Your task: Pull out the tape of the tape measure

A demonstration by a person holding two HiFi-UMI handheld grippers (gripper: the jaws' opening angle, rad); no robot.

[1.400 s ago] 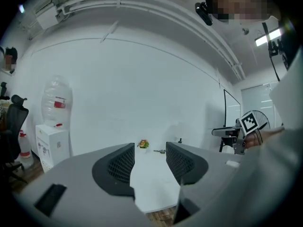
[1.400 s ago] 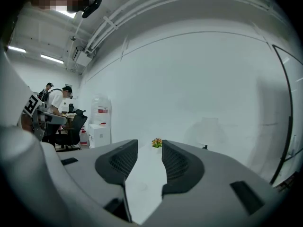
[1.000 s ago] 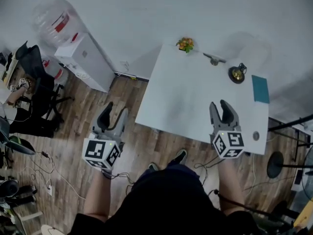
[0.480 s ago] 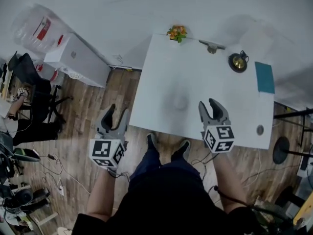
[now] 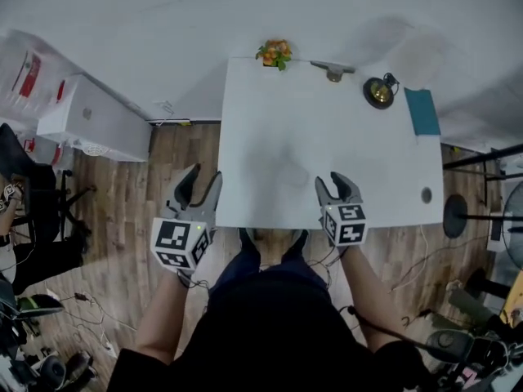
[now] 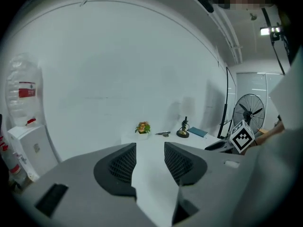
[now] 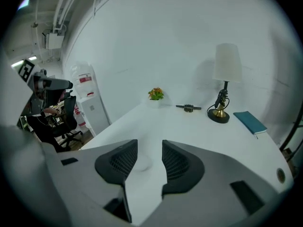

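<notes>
Both lowered: left tongs (image 5: 204, 175), just narrowing, and right tongs (image 5: 333, 179) open, seemingly empty.

Head view: overhead, steeply down on white table (image 5: 286, 137). Camera on left gripper (image 5: 204, 175): low, off table's near left corner, facing far wall. Camera on right gripper (image 5: 332, 178): close over near edge, same heading. All share potted plant (image 5: 274, 53), lamp (image 5: 377, 93).

Table (image 5: 278, 162) open up front; plant (image 5: 274, 53) and lamp (image 5: 377, 93) (far edge) block the back.

It was an office: a water cooler (image 5: 88, 119), a swivel chair (image 7: 72, 118), and a white desk (image 5: 286, 137) with a lamp (image 7: 226, 63).
</notes>
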